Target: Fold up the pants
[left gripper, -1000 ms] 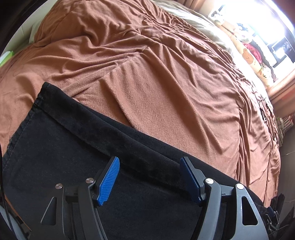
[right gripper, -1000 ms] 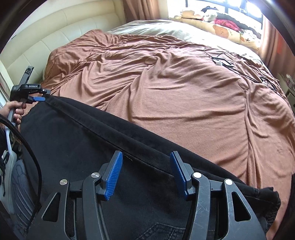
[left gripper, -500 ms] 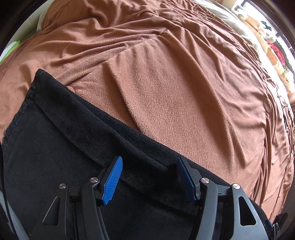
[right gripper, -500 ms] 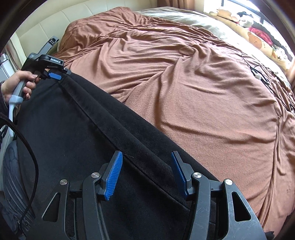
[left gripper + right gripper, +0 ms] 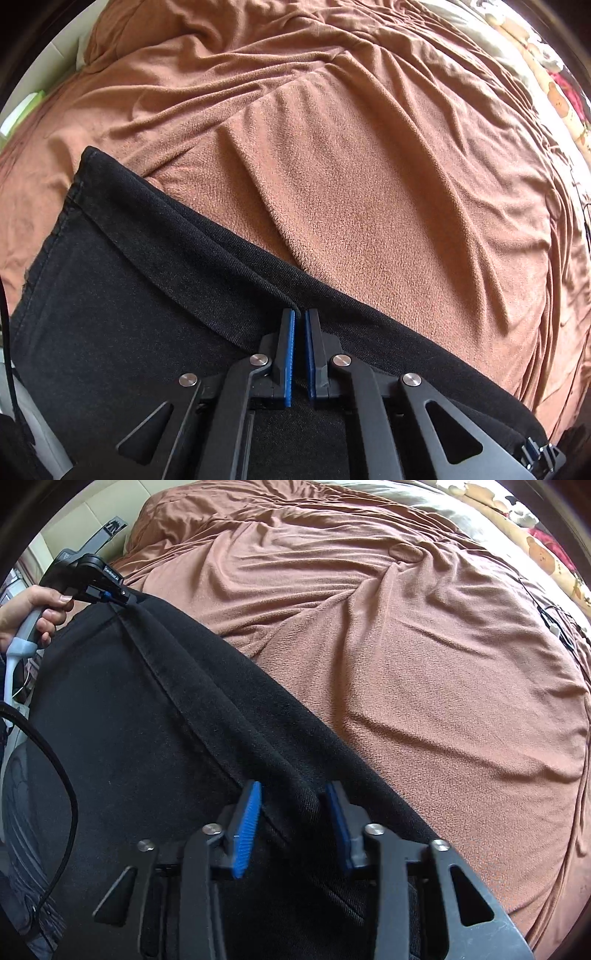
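pants [image 5: 140, 738]: 1 | grippers: 2, left gripper [image 5: 299, 321], right gripper [image 5: 291, 797] | blanket [image 5: 369, 166]: 1 | hand [image 5: 33, 605], upper left of frame: 1

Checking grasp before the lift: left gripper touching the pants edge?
Touching. The left wrist view shows the left gripper, jaws just closed, pinching the black pants at their far edge; the right wrist view shows the fabric pulled up at its tip.

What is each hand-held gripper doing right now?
Left hand-held gripper: closed, pinching the edge of the black pants.
Right hand-held gripper: open; jaws have just been closing around a fold, not yet clamped.
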`<state>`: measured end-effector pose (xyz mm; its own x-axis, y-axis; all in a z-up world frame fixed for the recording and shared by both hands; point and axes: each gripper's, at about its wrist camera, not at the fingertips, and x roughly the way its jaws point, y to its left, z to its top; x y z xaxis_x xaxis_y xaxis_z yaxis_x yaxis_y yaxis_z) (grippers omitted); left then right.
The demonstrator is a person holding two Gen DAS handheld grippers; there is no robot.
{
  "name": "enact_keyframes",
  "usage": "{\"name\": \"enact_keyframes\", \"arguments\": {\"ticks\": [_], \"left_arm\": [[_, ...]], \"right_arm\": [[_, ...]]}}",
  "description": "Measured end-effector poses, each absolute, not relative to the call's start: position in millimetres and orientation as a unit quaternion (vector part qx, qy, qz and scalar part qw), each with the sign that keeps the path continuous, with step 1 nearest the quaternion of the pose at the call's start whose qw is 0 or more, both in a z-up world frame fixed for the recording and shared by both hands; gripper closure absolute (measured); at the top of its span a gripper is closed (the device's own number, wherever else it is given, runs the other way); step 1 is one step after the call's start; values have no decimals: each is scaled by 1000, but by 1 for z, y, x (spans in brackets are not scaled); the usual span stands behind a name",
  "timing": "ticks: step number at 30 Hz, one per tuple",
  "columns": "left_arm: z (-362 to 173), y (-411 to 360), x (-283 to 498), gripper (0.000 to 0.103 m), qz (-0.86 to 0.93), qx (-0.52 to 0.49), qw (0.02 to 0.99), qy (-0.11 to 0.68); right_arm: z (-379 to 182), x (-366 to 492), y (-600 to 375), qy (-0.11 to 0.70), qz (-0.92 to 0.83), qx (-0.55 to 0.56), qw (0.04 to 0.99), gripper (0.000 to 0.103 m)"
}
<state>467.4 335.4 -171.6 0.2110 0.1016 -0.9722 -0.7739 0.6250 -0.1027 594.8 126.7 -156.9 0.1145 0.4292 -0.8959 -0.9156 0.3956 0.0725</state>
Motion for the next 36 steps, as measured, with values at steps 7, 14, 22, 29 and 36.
{"name": "enact_keyframes", "arguments": {"ticks": [7, 14, 22, 29, 36], "left_arm": [[-158, 345, 450, 101, 287, -350, 731, 511], [-149, 345, 454, 101, 282, -348, 740, 502], [-171, 352, 468, 99, 283, -343, 736, 510], [-168, 353, 468, 55, 274, -312, 759, 502], [-151, 360, 437, 44, 267, -303, 777, 484]], "right_arm": [[-140, 582, 126, 422, 457, -272, 734, 103], [-129, 578, 130, 397, 433, -272, 762, 103], [-143, 587, 144, 409, 409, -274, 769, 103], [-166, 594, 154, 427, 382, -265, 776, 98], [-131, 590, 117, 430, 346, -223, 804, 96]]}}
